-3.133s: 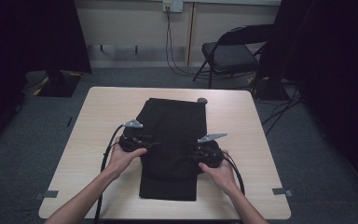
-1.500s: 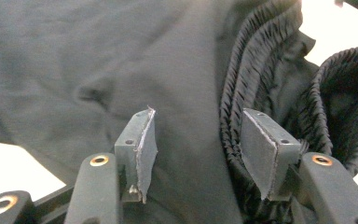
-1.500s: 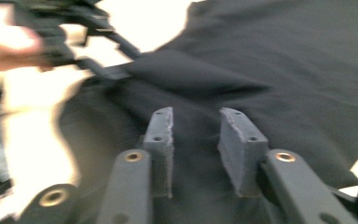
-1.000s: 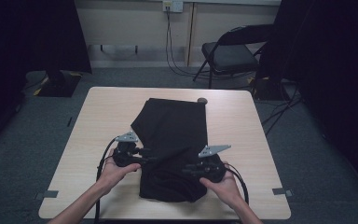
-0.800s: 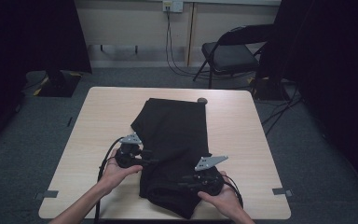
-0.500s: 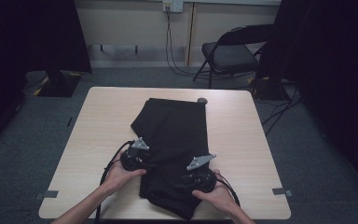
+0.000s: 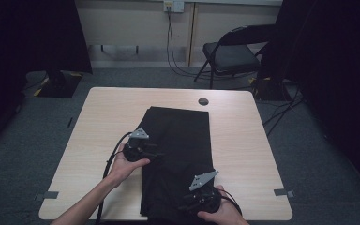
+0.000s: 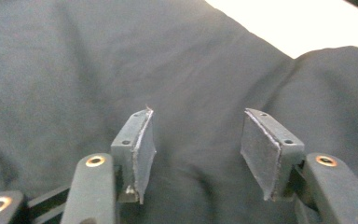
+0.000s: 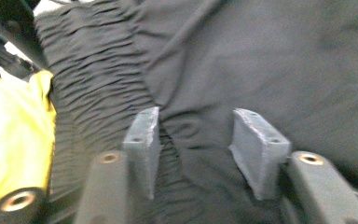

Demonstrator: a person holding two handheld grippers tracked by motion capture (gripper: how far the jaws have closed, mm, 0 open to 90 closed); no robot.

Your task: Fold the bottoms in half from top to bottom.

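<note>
A black garment [image 7: 183, 136] lies folded into a long strip down the middle of the table [image 7: 103, 117]. My left gripper [image 7: 155, 153] is at its left edge, pointing right over the cloth. Its jaws have just been closing a little, but in the left gripper view [image 8: 198, 116] they stand apart above the garment [image 8: 74, 70] with nothing pinched. My right gripper [image 7: 187, 205] is low over the garment's near end. Its jaws [image 9: 196, 116] have just been opening, and they are apart over a crease beside the gathered waistband [image 9: 98, 70].
The table has a cable hole [image 7: 203, 101] at its far edge, just beyond the garment. A folding chair [image 7: 234, 51] and dark curtains stand behind the table. A blurred yellow shape [image 9: 14, 130] sits close at the left of the right gripper view.
The raised, bunched left part of the garment now lies flat in a narrower fold. My right hand has moved down to the table's near edge, and my left has shifted right onto the cloth.
</note>
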